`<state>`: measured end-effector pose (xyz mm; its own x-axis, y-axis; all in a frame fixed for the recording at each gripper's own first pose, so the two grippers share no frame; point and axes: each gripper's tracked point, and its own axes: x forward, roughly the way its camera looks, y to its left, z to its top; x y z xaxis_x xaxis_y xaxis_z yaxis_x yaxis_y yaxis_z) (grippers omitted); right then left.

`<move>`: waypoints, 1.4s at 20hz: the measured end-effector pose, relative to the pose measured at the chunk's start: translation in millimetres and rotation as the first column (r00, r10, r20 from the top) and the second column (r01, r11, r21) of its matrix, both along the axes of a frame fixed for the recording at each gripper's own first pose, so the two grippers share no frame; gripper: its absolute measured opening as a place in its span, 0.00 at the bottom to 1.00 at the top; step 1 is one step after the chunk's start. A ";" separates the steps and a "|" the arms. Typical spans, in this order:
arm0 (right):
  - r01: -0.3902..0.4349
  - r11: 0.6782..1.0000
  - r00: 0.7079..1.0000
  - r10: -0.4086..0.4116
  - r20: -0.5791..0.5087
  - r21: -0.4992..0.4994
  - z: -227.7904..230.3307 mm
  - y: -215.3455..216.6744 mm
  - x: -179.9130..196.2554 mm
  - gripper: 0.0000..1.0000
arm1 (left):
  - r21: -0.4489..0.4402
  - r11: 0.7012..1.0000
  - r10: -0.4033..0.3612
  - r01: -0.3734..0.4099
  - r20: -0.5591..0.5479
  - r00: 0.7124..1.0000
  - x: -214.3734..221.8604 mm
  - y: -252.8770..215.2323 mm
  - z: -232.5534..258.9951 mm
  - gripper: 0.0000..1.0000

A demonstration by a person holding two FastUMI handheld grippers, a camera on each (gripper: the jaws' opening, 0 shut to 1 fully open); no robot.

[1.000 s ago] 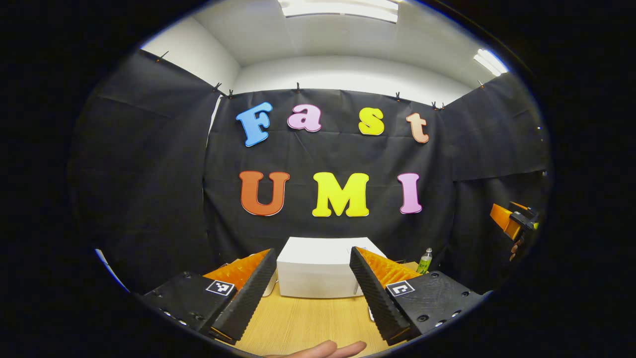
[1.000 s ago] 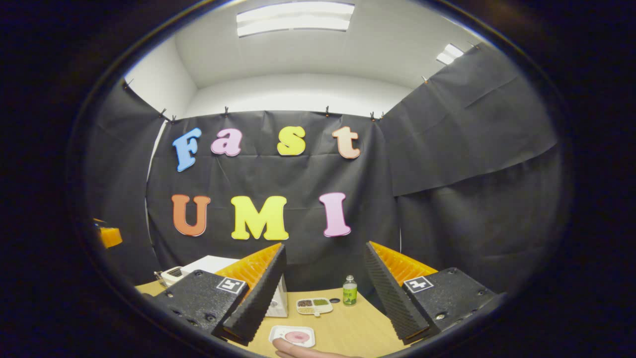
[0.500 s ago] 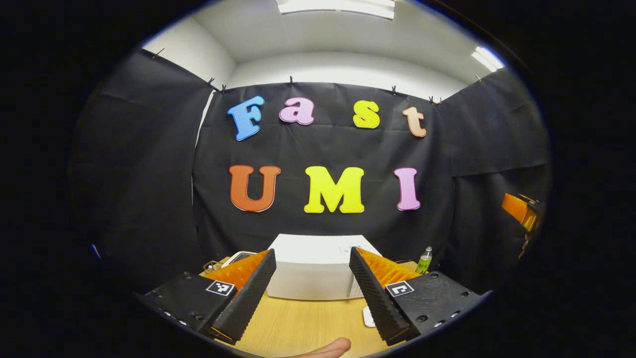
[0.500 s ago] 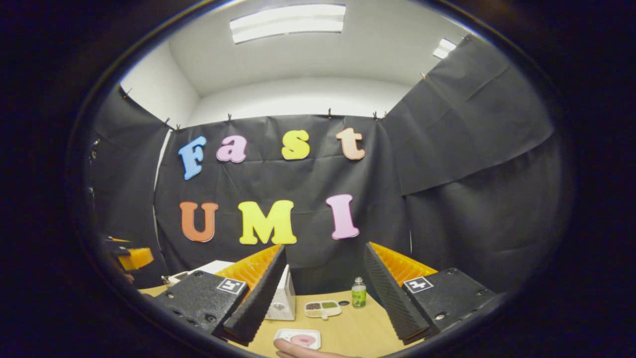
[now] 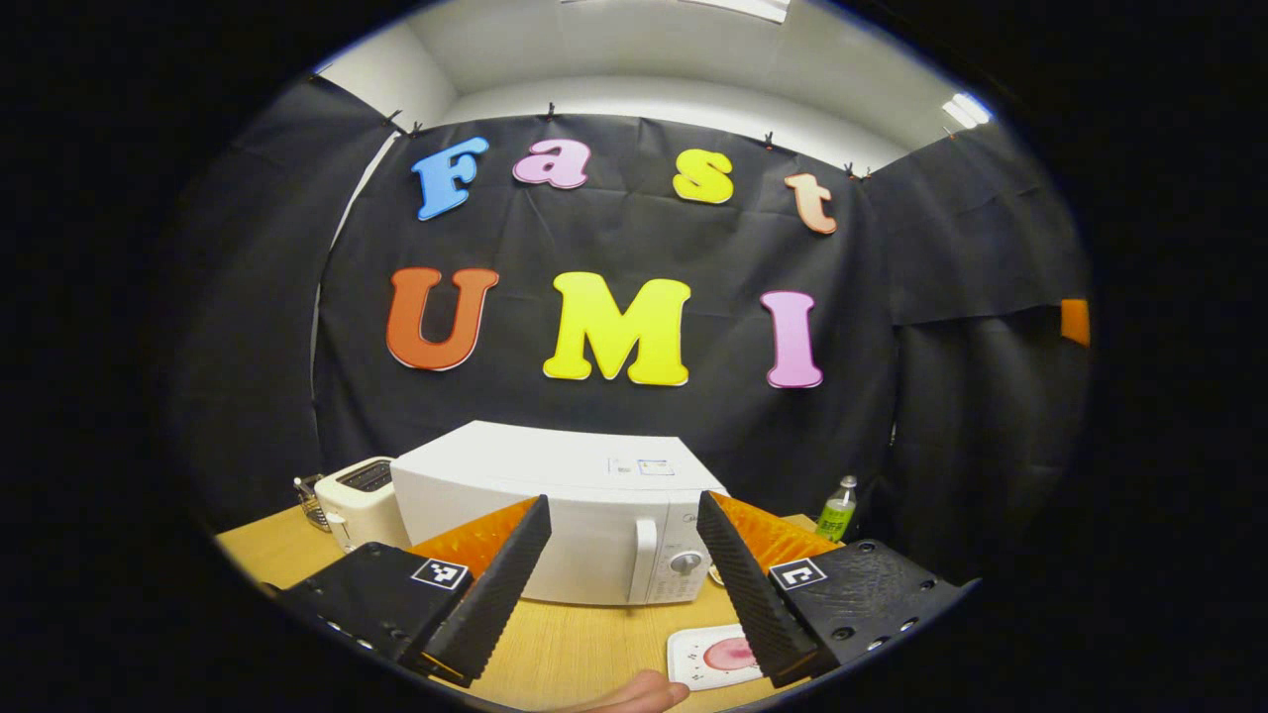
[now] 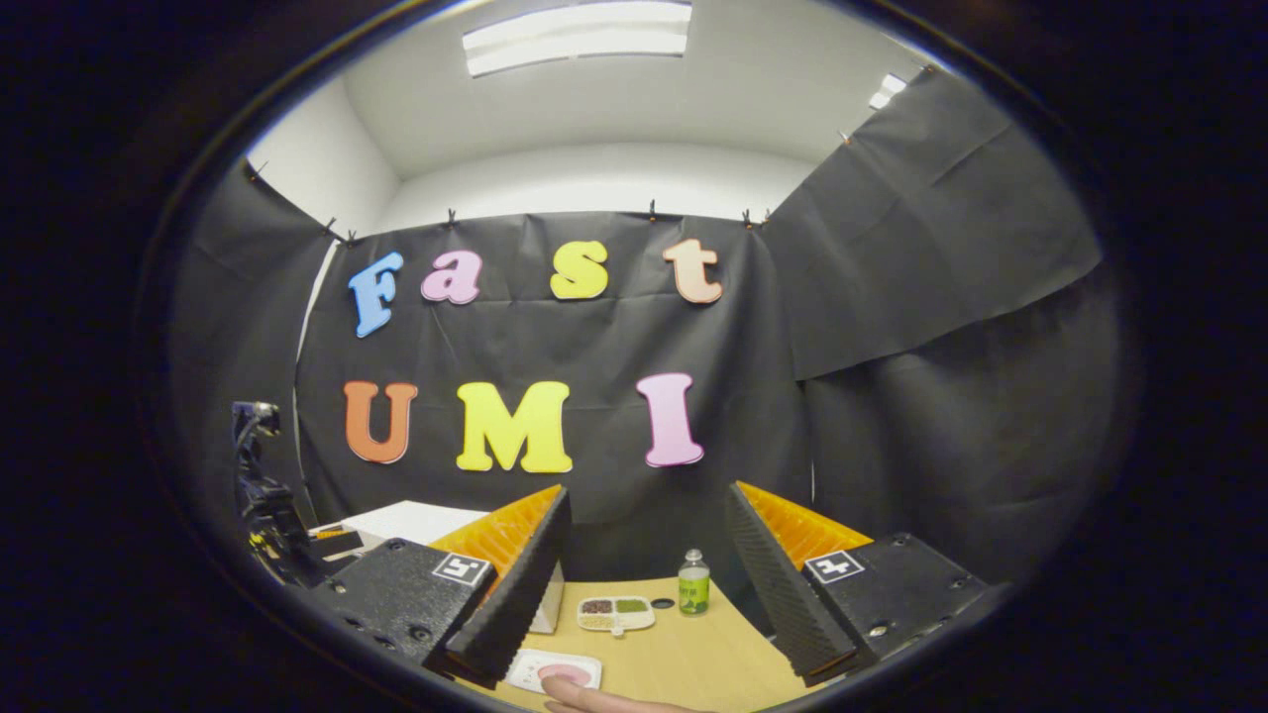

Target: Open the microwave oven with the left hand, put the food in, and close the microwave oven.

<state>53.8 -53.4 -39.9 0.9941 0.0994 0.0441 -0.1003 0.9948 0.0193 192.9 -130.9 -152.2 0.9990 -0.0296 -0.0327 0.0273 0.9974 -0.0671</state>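
Both tongs wide open, holding nothing

Microwave (image 5: 555,515), door shut, sits mid-frame on the tabletop (image 5: 584,649); food plate (image 5: 715,656) lower right, by the left tongs (image 5: 619,579). Right tongs (image 6: 644,579) hover over the plate's end.

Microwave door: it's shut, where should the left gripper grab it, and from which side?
Take the vertical white handle at the door's right edge, beside the control panel of the microwave. Come straight in from the front with the left gripper, open, one finger on each side of the bar. It stands upright and looks raised off the door, so pulling back should probably swing it open.
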 end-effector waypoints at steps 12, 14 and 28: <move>-0.011 0.999 0.999 0.009 -0.047 -0.035 -66.8 -27.6 46.9 0.92 | 0.011 1.000 -0.014 0.015 -0.128 0.992 117.3 -36.3 -139.8 0.86; -0.022 0.999 0.999 0.021 -0.047 -0.042 -75.0 -28.5 49.1 0.92 | 0.076 0.997 0.012 -0.002 -0.133 0.991 124.4 -33.9 -148.3 0.85; -0.026 0.999 0.995 0.023 -0.096 -0.040 -109.1 -35.6 57.1 0.92 | 0.071 0.997 0.037 -0.027 -0.151 0.988 126.4 -42.3 -155.2 0.13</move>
